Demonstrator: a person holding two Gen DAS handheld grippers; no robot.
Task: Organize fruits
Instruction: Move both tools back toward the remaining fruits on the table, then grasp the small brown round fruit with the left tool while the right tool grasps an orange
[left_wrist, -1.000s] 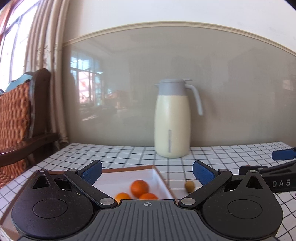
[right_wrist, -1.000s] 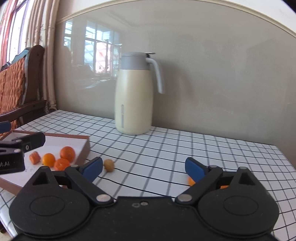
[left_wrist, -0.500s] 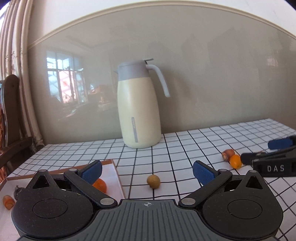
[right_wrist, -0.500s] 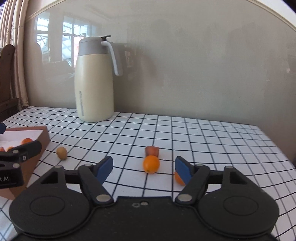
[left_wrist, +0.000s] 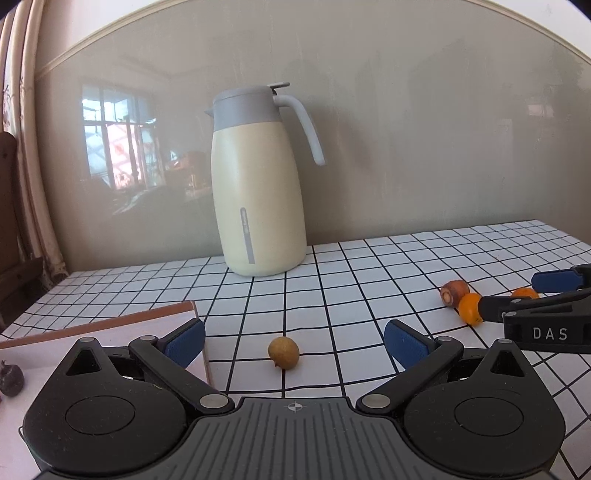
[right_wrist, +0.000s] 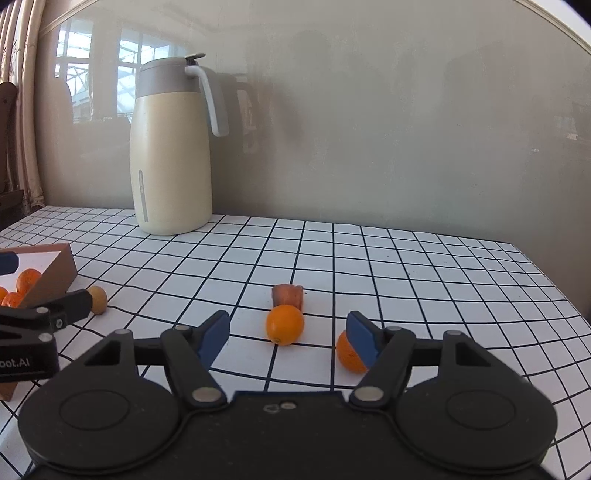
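Observation:
My left gripper is open, and a small tan round fruit lies on the checked tablecloth just ahead, between its blue pads. The white-lined cardboard box sits at the left, with a dark fruit inside. In the right wrist view, my right gripper is closing its jaws. An orange lies between the pads, which do not touch it. A reddish-brown piece lies right behind that orange. A second orange is half hidden by the right finger. The box holds more oranges.
A cream thermos jug with a grey lid stands at the back by the glossy wall. A dark wooden chair and curtains are at the far left. The table's right edge falls away close to the oranges.
Both grippers have swung right and sunk a little. The left one has left the box and come to the tan fruit. The right one's jaws have narrowed around the orange.

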